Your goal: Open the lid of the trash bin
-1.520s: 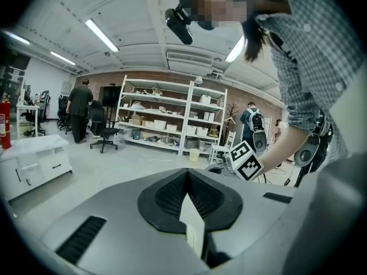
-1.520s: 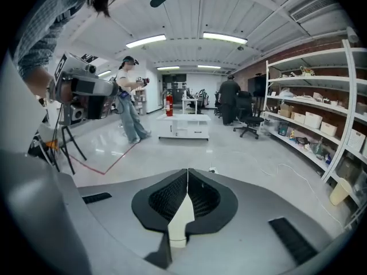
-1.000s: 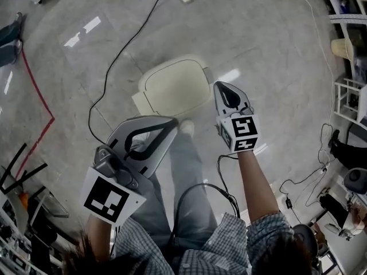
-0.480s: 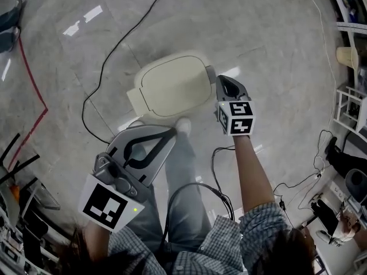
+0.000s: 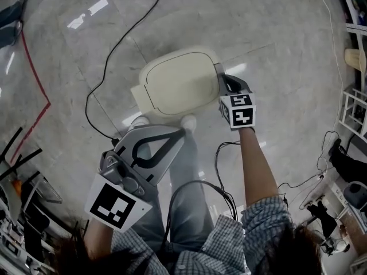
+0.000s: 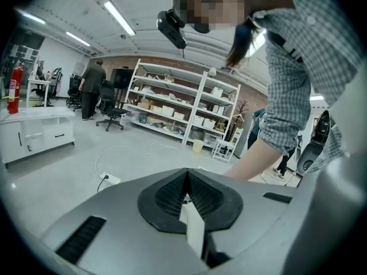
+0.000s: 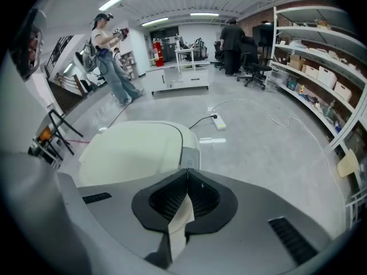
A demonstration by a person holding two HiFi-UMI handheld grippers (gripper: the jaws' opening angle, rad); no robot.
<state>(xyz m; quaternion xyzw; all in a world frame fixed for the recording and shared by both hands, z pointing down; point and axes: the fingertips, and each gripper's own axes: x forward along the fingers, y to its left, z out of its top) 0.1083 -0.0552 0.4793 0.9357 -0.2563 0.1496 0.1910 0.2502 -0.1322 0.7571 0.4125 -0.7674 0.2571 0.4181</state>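
The trash bin stands on the floor ahead of my feet, its cream lid down flat. A grey tab sits at the lid's right end. My right gripper is shut with nothing in it, its tip at the bin's right edge just by that tab; whether it touches is hidden. In the right gripper view the jaws meet in a line right behind the tab. My left gripper hangs shut and empty over my legs, short of the bin. Its own view shows only the room past the shut left gripper.
A black cable and a red cable run over the floor left of the bin. A power strip lies beyond it. Shelving and gear crowd the right edge; stands crowd the lower left. People stand far back.
My right gripper has moved forward to the bin's right edge, by the grey tab. The left gripper has stayed low and shut. The lid has not moved.
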